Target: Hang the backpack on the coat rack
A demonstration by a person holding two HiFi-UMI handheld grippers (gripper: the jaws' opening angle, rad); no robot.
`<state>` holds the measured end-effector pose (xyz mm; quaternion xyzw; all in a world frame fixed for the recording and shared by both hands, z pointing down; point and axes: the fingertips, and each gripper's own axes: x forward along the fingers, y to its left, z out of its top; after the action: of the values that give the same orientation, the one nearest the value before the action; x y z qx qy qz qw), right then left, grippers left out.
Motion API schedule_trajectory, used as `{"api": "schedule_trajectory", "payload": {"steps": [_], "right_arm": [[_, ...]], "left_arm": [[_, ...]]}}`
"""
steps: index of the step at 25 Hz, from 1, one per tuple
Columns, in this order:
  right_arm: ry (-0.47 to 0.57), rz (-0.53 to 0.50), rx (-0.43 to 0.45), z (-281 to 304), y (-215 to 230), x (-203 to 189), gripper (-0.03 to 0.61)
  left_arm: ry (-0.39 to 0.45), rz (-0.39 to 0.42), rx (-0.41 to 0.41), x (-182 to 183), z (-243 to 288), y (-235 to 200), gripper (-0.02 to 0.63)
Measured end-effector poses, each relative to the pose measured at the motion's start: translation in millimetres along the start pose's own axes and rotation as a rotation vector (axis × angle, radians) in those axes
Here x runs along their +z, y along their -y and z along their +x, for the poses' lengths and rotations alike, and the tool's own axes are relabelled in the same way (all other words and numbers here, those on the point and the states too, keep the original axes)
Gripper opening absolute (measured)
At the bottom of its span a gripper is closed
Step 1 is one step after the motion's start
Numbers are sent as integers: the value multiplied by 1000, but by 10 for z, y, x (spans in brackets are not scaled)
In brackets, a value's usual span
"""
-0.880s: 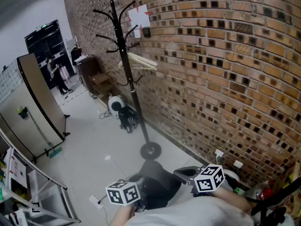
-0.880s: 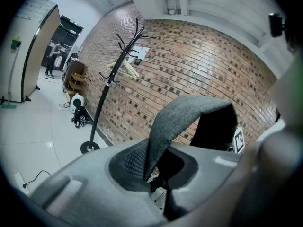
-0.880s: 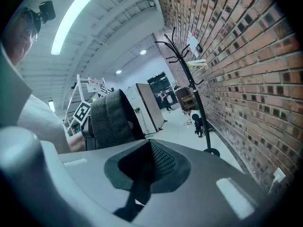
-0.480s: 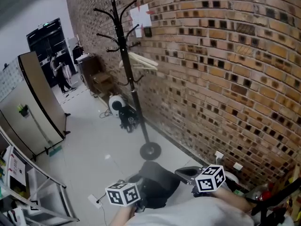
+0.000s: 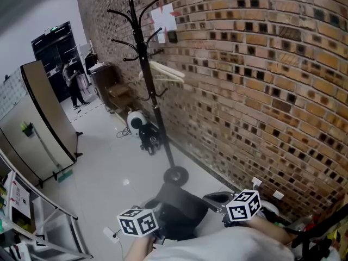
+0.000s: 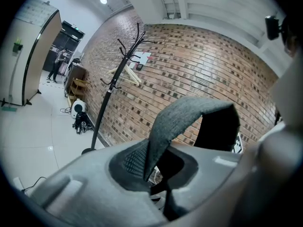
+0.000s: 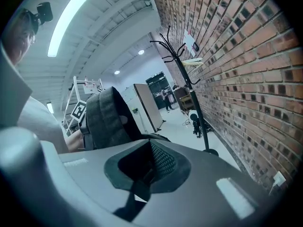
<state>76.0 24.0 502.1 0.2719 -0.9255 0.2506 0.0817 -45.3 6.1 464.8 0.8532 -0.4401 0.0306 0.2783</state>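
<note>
A dark grey backpack (image 5: 176, 211) hangs low between my two grippers, above the floor. My left gripper (image 5: 154, 234) is at its left side and my right gripper (image 5: 220, 203) at its right. In the left gripper view the backpack (image 6: 94, 188) fills the lower half, and a grey strap (image 6: 189, 115) loops up from it. In the right gripper view the backpack (image 7: 189, 193) covers the jaws too, with a padded strap (image 7: 106, 122) standing at the left. Both pairs of jaws are hidden under fabric. The black coat rack (image 5: 144, 64) stands ahead by the brick wall, its hooks bare of bags.
Wooden hangers (image 5: 163, 72) rest on the rack's arms, and its round base (image 5: 175, 175) sits on the white floor. A white device (image 5: 135, 121) and black gear (image 5: 148, 137) lie behind it. A tall board (image 5: 46, 118) and a metal frame (image 5: 43, 211) stand at the left. A person (image 5: 70, 83) is far back.
My left gripper's marker cube has slid slightly down and left. The backpack stays between the grippers, and the distant person has shifted a little.
</note>
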Motion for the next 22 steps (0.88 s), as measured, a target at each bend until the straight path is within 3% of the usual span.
{"api": "schedule_trajectory", "payload": {"steps": [11, 22], "right_arm": [[7, 33, -19, 656, 692, 355, 0], [11, 101, -75, 1654, 1558, 1122, 0]], "left_arm": [[-34, -33, 7, 351, 669, -791, 21], [-138, -33, -35, 1059, 1583, -1732, 21]]}}
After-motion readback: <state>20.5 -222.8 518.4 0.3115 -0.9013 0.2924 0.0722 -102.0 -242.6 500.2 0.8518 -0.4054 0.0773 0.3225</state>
